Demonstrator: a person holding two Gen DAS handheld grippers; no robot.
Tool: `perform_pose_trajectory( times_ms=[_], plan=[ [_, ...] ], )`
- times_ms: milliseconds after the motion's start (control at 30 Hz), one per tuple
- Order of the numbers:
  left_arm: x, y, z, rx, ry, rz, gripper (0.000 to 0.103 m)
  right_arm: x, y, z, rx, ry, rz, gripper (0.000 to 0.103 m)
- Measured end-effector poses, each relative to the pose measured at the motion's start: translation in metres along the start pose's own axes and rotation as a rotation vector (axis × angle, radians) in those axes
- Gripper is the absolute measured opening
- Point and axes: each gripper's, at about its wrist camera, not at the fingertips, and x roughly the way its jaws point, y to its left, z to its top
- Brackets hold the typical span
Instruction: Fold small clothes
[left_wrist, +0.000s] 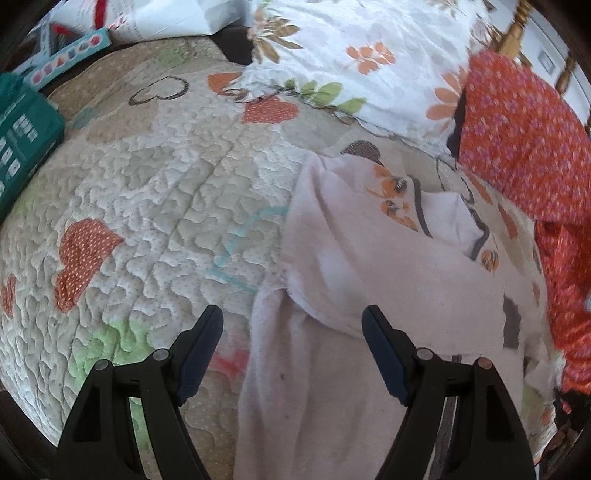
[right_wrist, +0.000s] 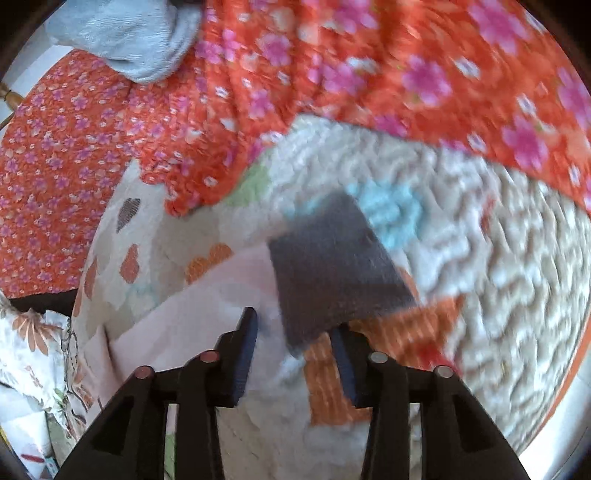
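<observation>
A small pale pink baby garment with orange bee prints and grey trim lies crumpled on the quilted bedspread. My left gripper is open just above its lower part, one finger over the quilt, one over the cloth. In the right wrist view the garment's pink cloth ends in a dark grey cuff. My right gripper is open, its fingers on either side of the cuff's near edge. This view is blurred.
An orange floral cloth lies heaped at the right and also shows in the right wrist view, with a light blue sock-like piece on it. A flowered pillow lies at the head. A teal box sits at the left.
</observation>
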Motion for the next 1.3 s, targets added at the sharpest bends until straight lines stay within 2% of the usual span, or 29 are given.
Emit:
perform_pose_trajectory(
  times_ms=[133,233,267,333,433,633,700,867,1067,1300],
  plan=[
    [-0.008,0.012,0.006,-0.041,-0.023,-0.006,0.077,-0.028,0.009,0.019,-0.034,-0.124,-0.038,0.005],
    [-0.015,0.020,0.012,-0.060,-0.048,0.004,0.077,-0.059,0.022,0.043,-0.066,-0.262,-0.168,0.005],
    [-0.017,0.024,0.013,-0.069,-0.056,0.007,0.077,-0.065,0.025,0.047,-0.071,-0.284,-0.186,0.005],
    [-0.021,0.030,0.017,-0.086,-0.067,0.008,0.077,-0.077,0.039,0.056,-0.095,-0.307,-0.174,0.005],
    [-0.026,0.038,0.023,-0.107,-0.075,0.000,0.077,-0.086,0.077,0.051,-0.195,-0.325,-0.142,0.005],
    [-0.041,0.052,0.033,-0.139,-0.108,-0.013,0.077,-0.070,0.169,-0.001,-0.383,-0.196,0.089,0.005],
    [-0.046,0.057,0.035,-0.150,-0.117,-0.025,0.077,-0.056,0.211,-0.033,-0.462,-0.118,0.182,0.005],
    [-0.055,0.073,0.040,-0.193,-0.125,-0.049,0.078,-0.027,0.288,-0.117,-0.589,0.056,0.363,0.005],
    [-0.063,0.091,0.042,-0.242,-0.135,-0.068,0.078,-0.006,0.355,-0.210,-0.720,0.166,0.434,0.005],
    [-0.065,0.107,0.045,-0.284,-0.140,-0.065,0.078,0.014,0.406,-0.284,-0.830,0.260,0.472,0.005]
  ],
)
